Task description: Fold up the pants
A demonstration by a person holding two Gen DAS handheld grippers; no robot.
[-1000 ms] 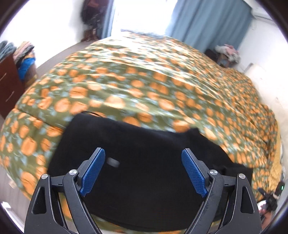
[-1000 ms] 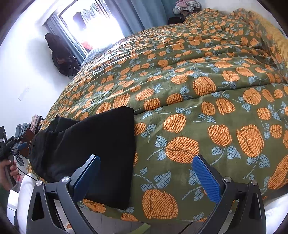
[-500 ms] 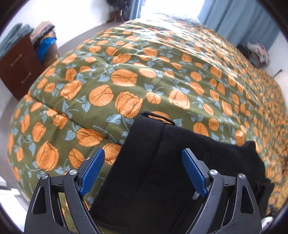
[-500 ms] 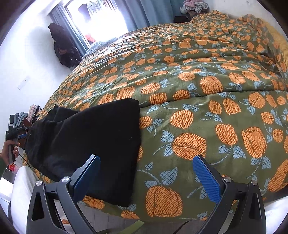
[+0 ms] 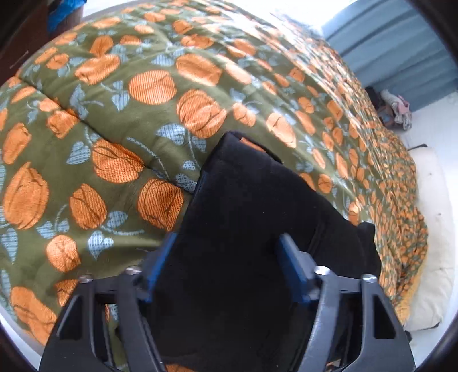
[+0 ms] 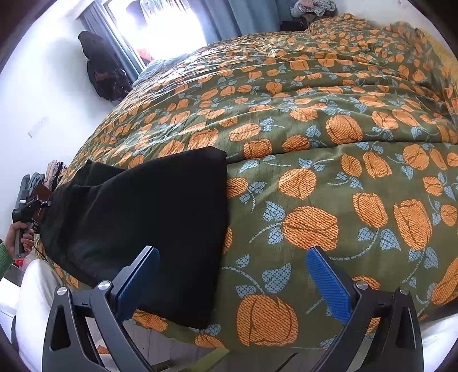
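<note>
A: Start with the left tongs (image 5: 227, 239). What are they doing?

B: Their jaws have just been closing and now stand about half apart. The pants (image 5: 252, 200) fill the gap between the blue pads (image 5: 293, 266). The cloth is black and the shot is blurred, so I cannot tell whether the pads press on it or only flank it.

A: And the right tongs (image 6: 232, 251)?

B: Wide apart, gripping nothing. Between the pads you see only quilt (image 6: 315, 143) and the near right edge of the pants. The left finger (image 6: 137, 280) shows in front of that edge, the right finger over bare quilt. I cannot tell if either touches anything.

A: Where do the pants lie?

B: On the quilt, at the near edge of the bed, spread as one flat dark slab. In the right view they run from a straight edge beside the right tongs across to the left, where the cloth is bunched and narrower. Their near end hangs a little over the bed's side.

A: Anything at that far left end?

B: The left hand (image 6: 20, 237), in a green sleeve (image 6: 4, 257), holds the handle of the left tongs just by the pants' end.

A: Further out?

B: The quilt, green with orange flowers, covers the whole bed. Beyond it are a bright window (image 6: 160, 25), blue curtains (image 5: 395, 43), dark clothes (image 6: 100, 68) against the white wall, and a pale pillow (image 5: 438, 229) at the bed's right side.
</note>
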